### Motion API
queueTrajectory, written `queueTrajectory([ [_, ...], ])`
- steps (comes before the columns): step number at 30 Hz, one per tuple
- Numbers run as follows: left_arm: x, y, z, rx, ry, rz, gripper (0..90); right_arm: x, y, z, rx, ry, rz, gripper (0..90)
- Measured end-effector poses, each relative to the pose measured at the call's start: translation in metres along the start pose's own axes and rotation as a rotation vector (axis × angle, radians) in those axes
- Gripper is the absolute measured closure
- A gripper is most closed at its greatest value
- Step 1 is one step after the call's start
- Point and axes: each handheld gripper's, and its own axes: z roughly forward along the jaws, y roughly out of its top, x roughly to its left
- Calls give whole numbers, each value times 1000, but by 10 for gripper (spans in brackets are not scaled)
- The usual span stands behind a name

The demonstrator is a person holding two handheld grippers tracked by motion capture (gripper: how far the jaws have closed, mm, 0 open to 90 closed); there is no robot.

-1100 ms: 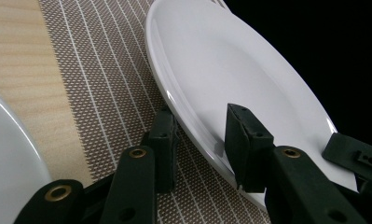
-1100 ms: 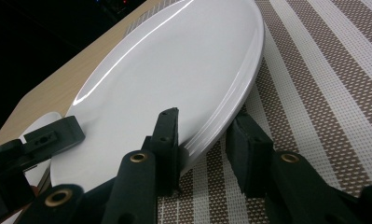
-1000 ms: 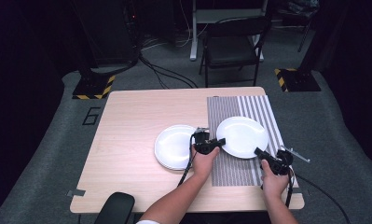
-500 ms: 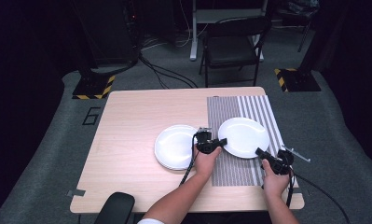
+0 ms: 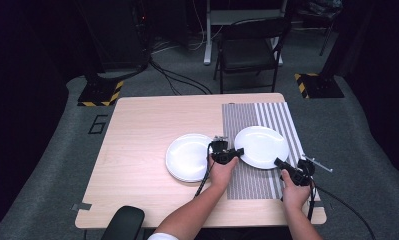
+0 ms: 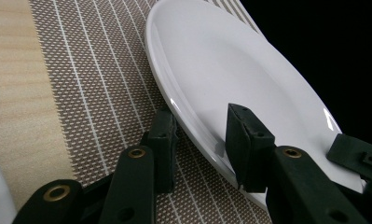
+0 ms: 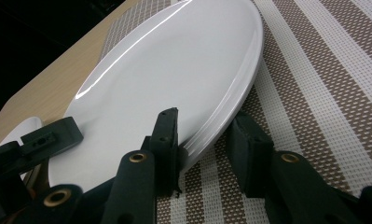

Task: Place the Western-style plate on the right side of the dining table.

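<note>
A white plate [image 5: 262, 145] lies on the striped placemat [image 5: 252, 117]. My left gripper [image 5: 237, 151] is at the plate's left rim. In the left gripper view this gripper [image 6: 200, 135] is open, one jaw over the plate [image 6: 249, 79] and the other outside the rim above the mat. My right gripper [image 5: 280, 163] is at the plate's front right rim. In the right gripper view it [image 7: 204, 135] is also open and straddles the edge of the plate [image 7: 174, 70], with the left jaw on top and the right jaw beside it.
A second white plate [image 5: 187, 157], possibly a stack, sits on the bare wood of the table [image 5: 142, 125] just left of the mat. A black rounded object [image 5: 124, 222] rests at the front left edge. A chair [image 5: 252, 50] stands beyond the table.
Both hands have hardly moved; the right gripper has edged slightly rightward along the plate's rim. The plate stays in place.
</note>
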Motion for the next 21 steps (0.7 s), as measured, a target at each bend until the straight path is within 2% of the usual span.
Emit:
queueTrajectory([
  [16, -1, 1, 2, 23, 11, 0, 630, -2, 0, 3, 13, -2, 8, 641],
  [21, -1, 1, 1, 34, 10, 14, 628, -2, 0, 3, 19, -3, 6, 636],
])
